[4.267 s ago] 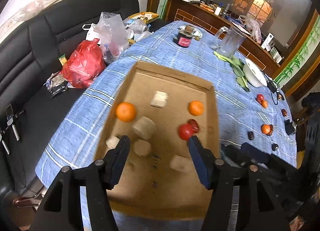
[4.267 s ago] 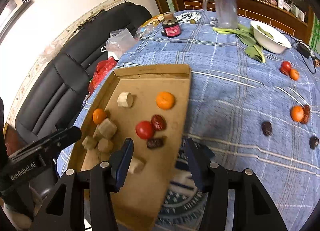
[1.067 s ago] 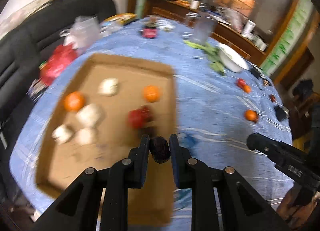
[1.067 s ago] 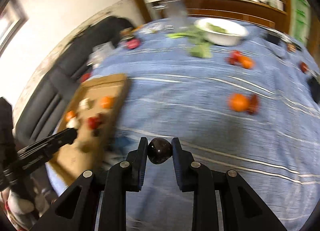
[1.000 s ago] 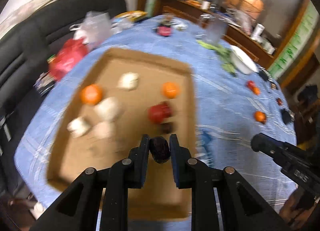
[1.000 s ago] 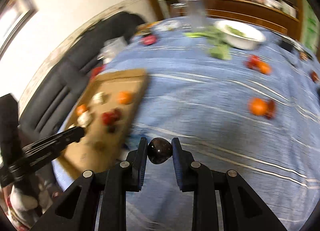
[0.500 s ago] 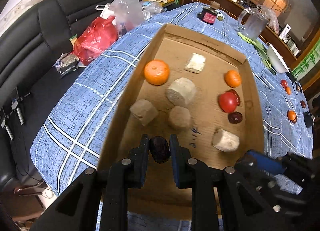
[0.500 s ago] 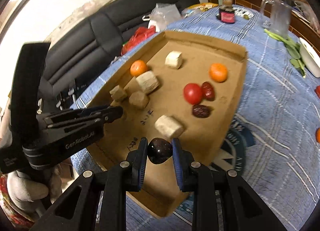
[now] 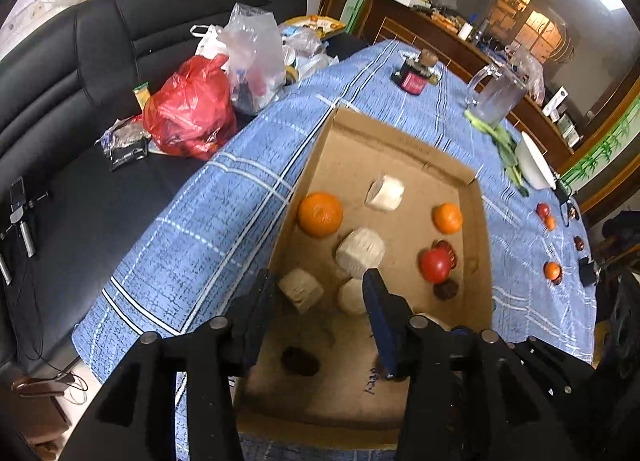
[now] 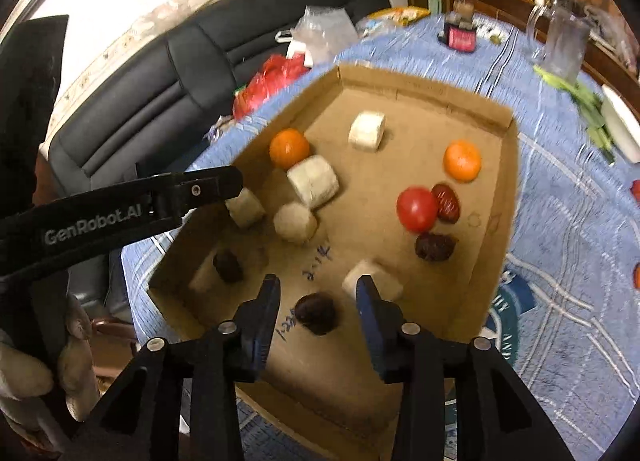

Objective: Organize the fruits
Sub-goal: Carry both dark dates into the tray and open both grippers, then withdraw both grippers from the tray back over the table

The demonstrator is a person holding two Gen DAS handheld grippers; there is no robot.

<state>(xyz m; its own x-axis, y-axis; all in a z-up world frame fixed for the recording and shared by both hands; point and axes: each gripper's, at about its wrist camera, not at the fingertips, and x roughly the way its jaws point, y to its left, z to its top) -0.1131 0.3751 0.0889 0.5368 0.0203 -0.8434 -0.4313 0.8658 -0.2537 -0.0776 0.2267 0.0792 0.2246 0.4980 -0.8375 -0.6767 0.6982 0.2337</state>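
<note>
Both grippers carried a dark date half a second ago, and their jaws have just been opening; each date now lies loose on the floor of the cardboard box [image 9: 400, 149]. Low in the left wrist view the left gripper [image 9: 318, 313] stands parted and empty, its date [image 9: 300, 360] resting below and between the jaws, apart from both. Low in the right wrist view the right gripper [image 10: 318, 305] is likewise parted, its date [image 10: 316, 313] between the jaws but seemingly free of the pads. More fruit waits on the blue-clothed bench [image 9: 224, 213] at the right edge of the left view, among them a small orange [image 9: 552, 270]. Dates look light, wrinkled and slightly soft, likely tacky rather than slippery; best pinched across the short middle with mild pressure. Oranges are rounder and firmer, prone to roll; take them across the widest part.
</note>
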